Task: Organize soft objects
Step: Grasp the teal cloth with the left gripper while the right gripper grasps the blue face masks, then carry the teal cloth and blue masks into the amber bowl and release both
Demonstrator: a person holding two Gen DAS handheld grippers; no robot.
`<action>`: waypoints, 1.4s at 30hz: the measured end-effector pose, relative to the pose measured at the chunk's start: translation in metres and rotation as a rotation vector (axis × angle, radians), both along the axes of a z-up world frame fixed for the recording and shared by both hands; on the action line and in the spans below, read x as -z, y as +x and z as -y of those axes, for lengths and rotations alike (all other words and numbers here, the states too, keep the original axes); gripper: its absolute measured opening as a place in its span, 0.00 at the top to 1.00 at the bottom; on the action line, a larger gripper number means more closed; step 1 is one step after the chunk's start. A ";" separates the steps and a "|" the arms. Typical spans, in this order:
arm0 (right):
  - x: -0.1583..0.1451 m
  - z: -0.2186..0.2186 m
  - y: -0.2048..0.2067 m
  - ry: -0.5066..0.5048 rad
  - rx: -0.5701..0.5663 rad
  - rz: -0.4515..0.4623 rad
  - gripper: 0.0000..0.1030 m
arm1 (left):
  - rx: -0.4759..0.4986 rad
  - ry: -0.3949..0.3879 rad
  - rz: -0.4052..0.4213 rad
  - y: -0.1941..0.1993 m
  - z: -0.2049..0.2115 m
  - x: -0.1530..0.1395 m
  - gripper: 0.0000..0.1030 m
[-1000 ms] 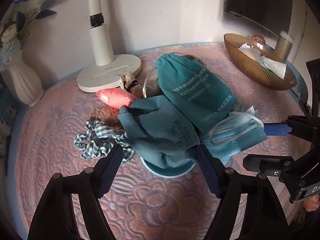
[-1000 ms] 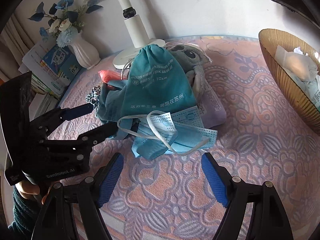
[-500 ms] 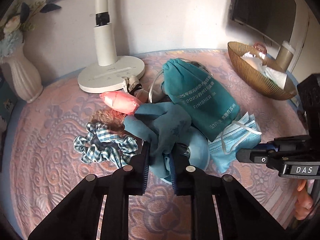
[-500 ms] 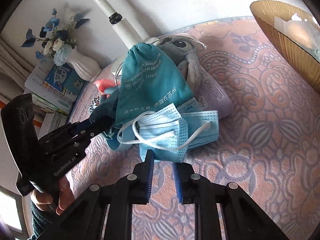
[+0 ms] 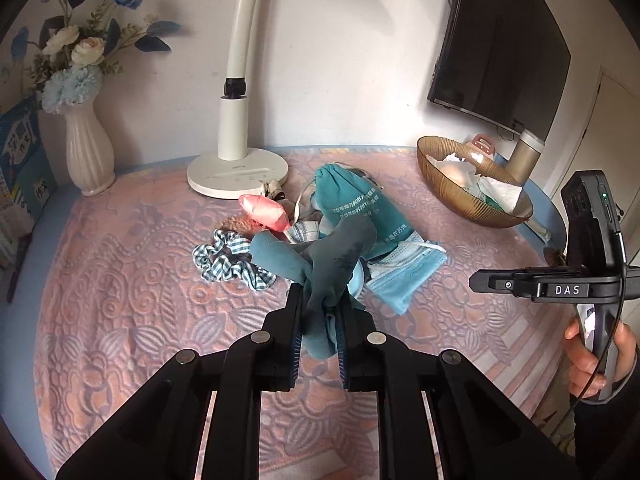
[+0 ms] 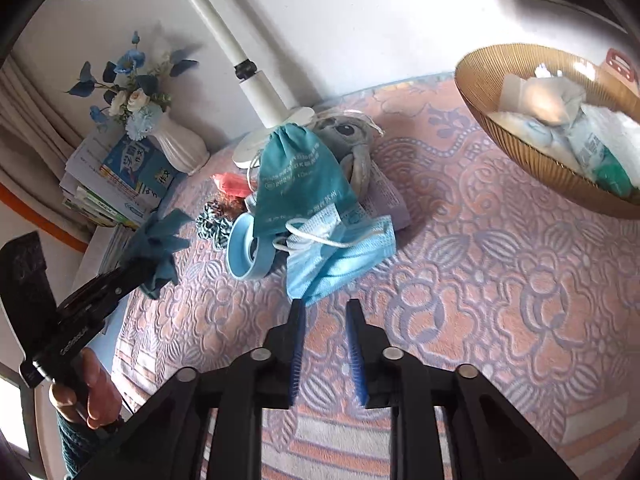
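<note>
Teal cloth (image 5: 320, 276) pinched by left hand-held gripper (image 5: 318, 320); right hand-held gripper (image 6: 326, 320), marked "DAS", opening empty.

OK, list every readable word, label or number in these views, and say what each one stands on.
"DAS": side of the right gripper.
Teal drawstring bag: white print, too blurred to read.
Books beside the vase: cover titles too small to read.
Left gripper: white lettering on its body, blurred.
</note>
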State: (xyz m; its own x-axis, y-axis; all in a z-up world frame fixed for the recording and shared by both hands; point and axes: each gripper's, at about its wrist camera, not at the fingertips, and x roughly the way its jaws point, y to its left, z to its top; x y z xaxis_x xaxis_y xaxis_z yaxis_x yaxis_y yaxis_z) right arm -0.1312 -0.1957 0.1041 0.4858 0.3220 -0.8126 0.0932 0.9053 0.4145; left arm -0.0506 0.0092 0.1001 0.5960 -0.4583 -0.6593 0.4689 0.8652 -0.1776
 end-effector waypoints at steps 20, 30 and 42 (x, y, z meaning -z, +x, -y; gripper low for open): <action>0.026 -0.004 0.040 -0.073 0.064 -0.024 0.40 | -0.019 0.005 -0.062 -0.009 -0.013 0.034 0.89; 0.044 -0.019 0.055 0.005 0.027 -0.008 0.64 | -0.020 0.030 -0.138 0.008 -0.006 0.066 0.86; 0.016 -0.010 0.002 0.007 0.006 0.052 0.80 | -0.052 0.040 -0.197 -0.008 -0.023 0.078 0.26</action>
State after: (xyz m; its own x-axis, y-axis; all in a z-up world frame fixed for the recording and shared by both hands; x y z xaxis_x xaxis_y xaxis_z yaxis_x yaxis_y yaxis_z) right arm -0.1297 -0.1853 0.0884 0.5295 0.3248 -0.7836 0.0763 0.9018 0.4253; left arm -0.0581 0.0324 0.0221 0.4759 -0.4014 -0.7826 0.3830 0.8956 -0.2264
